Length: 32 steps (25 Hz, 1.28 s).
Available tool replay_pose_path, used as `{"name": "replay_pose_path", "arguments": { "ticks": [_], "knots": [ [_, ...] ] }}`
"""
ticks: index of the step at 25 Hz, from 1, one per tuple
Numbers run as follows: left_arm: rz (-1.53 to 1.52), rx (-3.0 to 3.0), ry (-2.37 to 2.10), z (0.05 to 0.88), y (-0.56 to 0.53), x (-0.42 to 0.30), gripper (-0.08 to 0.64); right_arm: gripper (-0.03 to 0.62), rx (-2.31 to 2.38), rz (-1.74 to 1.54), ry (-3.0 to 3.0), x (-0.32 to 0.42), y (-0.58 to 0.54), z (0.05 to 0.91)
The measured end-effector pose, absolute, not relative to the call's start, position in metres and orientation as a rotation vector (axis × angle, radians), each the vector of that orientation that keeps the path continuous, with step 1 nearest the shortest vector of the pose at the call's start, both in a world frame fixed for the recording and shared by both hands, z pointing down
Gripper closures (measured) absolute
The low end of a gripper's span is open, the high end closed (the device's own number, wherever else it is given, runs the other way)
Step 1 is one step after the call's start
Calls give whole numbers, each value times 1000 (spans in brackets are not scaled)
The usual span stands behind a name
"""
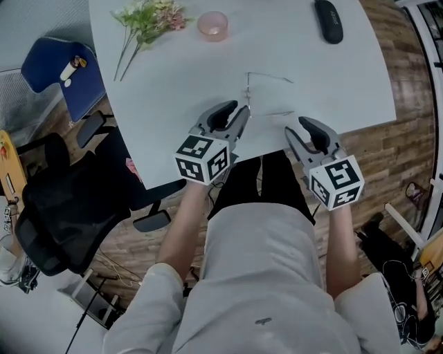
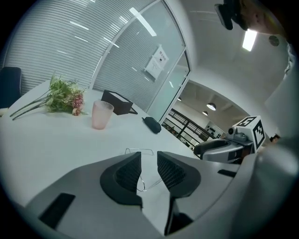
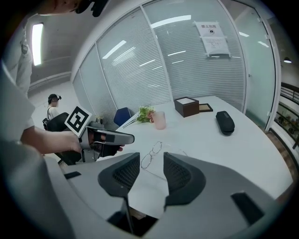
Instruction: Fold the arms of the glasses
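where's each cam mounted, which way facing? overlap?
Head view: on the person's head, facing steeply down at the table and glasses; shows torso, forearms, left gripper, right gripper.
Left gripper view: on the left gripper, along its open jaws across the table toward a glass wall; right gripper at right.
Right gripper view: on the right gripper, along its open jaws; left gripper and its hand at left.
Shared: all three see the glasses and pink cup.

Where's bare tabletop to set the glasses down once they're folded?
The widest bare patch is the right half of the white table, between the thin wire-framed glasses and the black oblong case. The left side is also bare, below the flower bunch and pink cup. The near edge is crowded: the open left gripper and open right gripper flank the glasses.
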<state>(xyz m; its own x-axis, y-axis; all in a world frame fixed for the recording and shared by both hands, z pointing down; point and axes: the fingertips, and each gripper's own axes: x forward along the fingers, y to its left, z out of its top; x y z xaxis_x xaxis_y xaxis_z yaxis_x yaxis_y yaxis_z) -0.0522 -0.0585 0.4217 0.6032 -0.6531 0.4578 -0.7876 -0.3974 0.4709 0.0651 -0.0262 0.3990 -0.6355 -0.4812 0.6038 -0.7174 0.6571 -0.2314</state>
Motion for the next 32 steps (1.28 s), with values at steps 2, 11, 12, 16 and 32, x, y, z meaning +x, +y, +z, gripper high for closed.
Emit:
{"name": "replay_pose_path", "arguments": {
  "ticks": [2,11,12,16,32],
  "knots": [
    [270,2152,-1127,429,-61,-52,444,431,934,641,-2368,65,-28,405],
    [305,2117,-1078,460,-70,-47,449,431,928,702,-2336,64,-24,434],
    [305,2112,-1073,462,-71,-47,449,431,929,707,-2333,63,-24,436],
    [301,2084,-1060,472,-71,-43,461,431,932,727,-2322,62,-24,442],
    [346,2019,-1025,500,-72,-39,491,443,906,786,-2261,59,-29,475]
  ]
}}
